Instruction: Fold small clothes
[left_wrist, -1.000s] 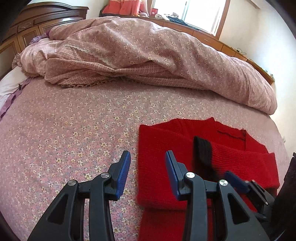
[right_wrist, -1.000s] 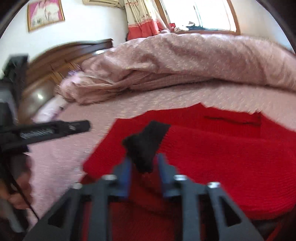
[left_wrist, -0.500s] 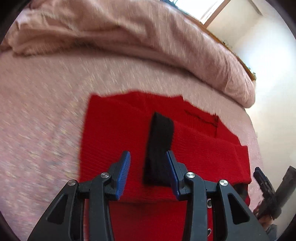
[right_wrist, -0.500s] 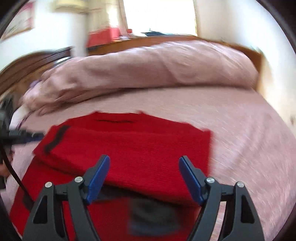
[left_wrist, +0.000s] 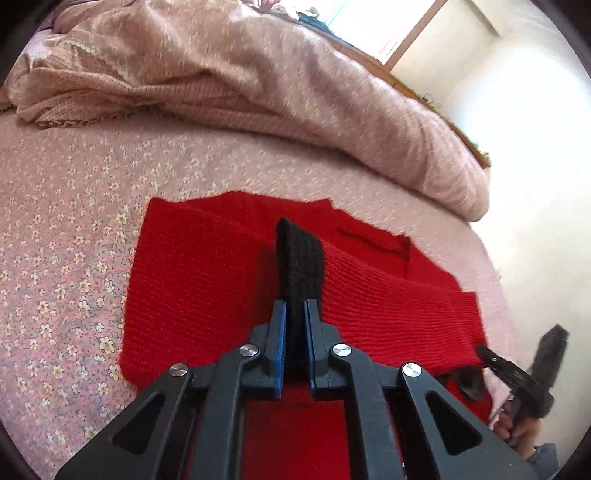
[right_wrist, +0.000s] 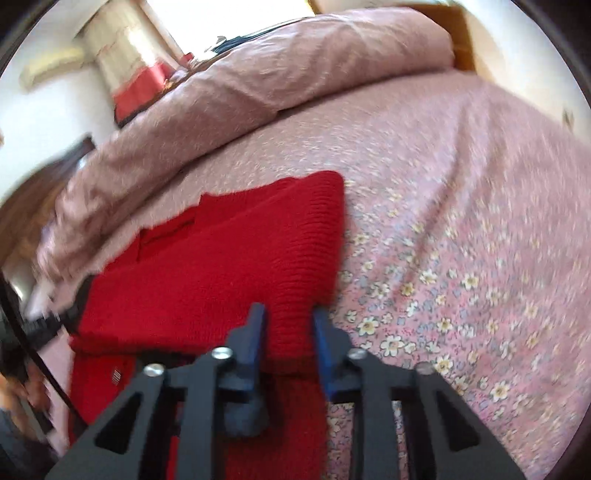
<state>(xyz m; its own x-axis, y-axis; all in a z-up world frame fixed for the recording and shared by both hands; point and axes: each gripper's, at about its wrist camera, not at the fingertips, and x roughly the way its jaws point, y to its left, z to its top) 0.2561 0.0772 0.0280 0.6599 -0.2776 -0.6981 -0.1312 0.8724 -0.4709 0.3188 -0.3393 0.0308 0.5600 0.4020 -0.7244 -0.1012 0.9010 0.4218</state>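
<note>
Left gripper (left_wrist: 294, 314) pinching black cuff (left_wrist: 300, 258), right gripper (right_wrist: 288, 321) closing around red sweater (right_wrist: 207, 266), rumpled quilt (left_wrist: 229, 74) behind

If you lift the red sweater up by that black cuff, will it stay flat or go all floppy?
Probably floppy: the red sweater is soft knit lying in limp folds. The black cuff already bends where the left gripper pinches it, so the sleeve would likely dangle.

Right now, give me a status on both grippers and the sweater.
Left gripper shut on black cuff. Right gripper closing around red sweater fold edge. Sweater partly folded on bedspread. Nothing in the way.
</note>
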